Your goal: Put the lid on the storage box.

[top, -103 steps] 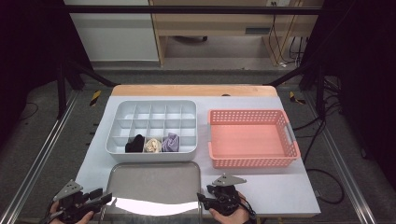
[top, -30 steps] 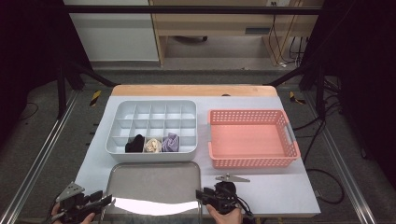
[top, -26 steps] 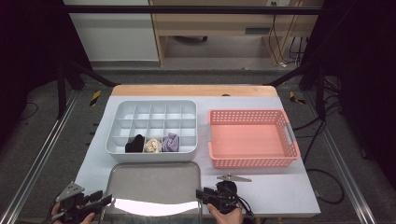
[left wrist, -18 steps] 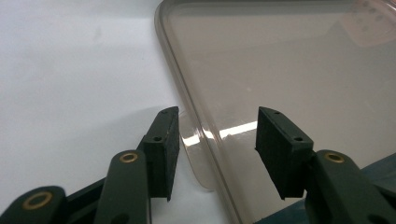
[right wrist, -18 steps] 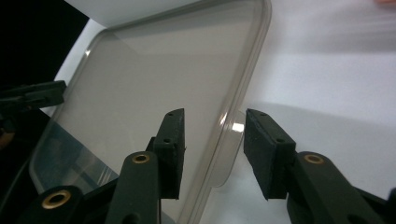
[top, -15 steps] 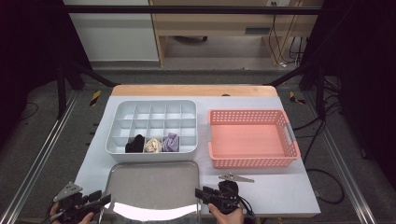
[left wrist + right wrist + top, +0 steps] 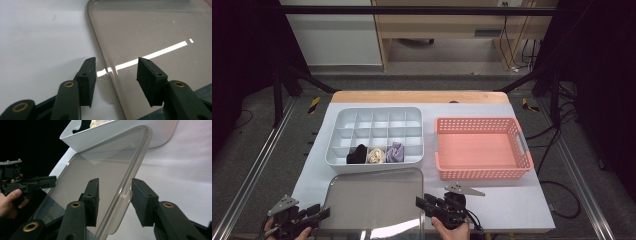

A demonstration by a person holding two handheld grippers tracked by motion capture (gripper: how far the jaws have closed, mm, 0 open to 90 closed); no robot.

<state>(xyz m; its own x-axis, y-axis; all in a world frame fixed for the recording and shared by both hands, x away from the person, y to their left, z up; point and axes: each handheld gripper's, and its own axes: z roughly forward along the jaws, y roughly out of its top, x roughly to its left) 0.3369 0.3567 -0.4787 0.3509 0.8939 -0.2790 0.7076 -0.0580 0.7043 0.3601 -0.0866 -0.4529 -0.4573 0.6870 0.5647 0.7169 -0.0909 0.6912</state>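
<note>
1. The left gripper (image 7: 319,214) straddles the left edge of the clear lid (image 7: 374,200), jaws released.
2. The lid lies on the table (image 7: 512,200), just before the white tray (image 7: 377,135).
3. The right gripper (image 7: 422,204) straddles the lid's right edge, jaws released.

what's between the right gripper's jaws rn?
The right edge of the clear plastic lid stands between the open jaws of the right gripper, pads not pressing it, per the right gripper view.
</note>
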